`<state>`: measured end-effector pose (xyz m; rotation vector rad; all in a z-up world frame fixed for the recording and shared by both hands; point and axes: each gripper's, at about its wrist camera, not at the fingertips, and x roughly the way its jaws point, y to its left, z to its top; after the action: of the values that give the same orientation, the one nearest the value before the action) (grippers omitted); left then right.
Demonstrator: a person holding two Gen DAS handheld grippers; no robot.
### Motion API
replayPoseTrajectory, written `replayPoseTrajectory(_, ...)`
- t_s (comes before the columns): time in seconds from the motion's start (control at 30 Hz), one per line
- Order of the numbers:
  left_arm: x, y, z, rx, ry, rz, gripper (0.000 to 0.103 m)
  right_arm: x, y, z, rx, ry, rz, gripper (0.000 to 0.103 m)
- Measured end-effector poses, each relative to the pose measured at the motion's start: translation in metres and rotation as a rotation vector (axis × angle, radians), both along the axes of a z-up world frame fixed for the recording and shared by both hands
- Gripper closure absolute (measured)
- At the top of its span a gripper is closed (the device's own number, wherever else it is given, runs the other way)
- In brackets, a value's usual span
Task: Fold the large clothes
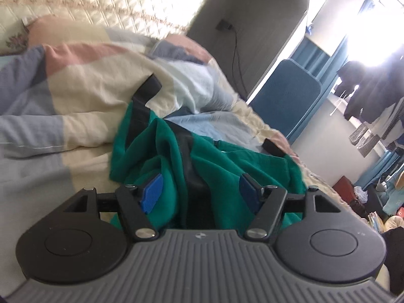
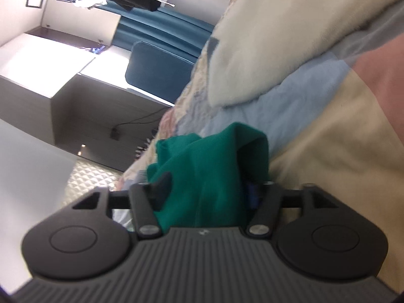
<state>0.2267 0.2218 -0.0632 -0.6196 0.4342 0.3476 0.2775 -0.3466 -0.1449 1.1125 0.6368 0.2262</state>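
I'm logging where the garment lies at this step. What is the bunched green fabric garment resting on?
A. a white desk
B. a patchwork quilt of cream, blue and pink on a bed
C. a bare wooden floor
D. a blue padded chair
B: the bunched green fabric garment lies on the cream, blue and pink patchwork quilt, which spreads around it in both wrist views.

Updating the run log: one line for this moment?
left gripper: open | right gripper: open | green garment: bunched between both jaws, on bed quilt
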Motion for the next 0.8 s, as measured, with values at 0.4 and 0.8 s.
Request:
replayPoseTrajectory(0.4, -0.086, -0.104, 0.024, -0.102, -0.121, -0.223, 0.031, -0.050, 0.030, 0.024, -0.081, 0.035, 0.114, 0.035)
replayPoseTrajectory(0.8, -0.078, -0.171, -0.005, 0.000, -0.025, -0.375, 0.031, -0.048, 0.050, 0.019, -0.231, 0.080, 0.147, 0.059)
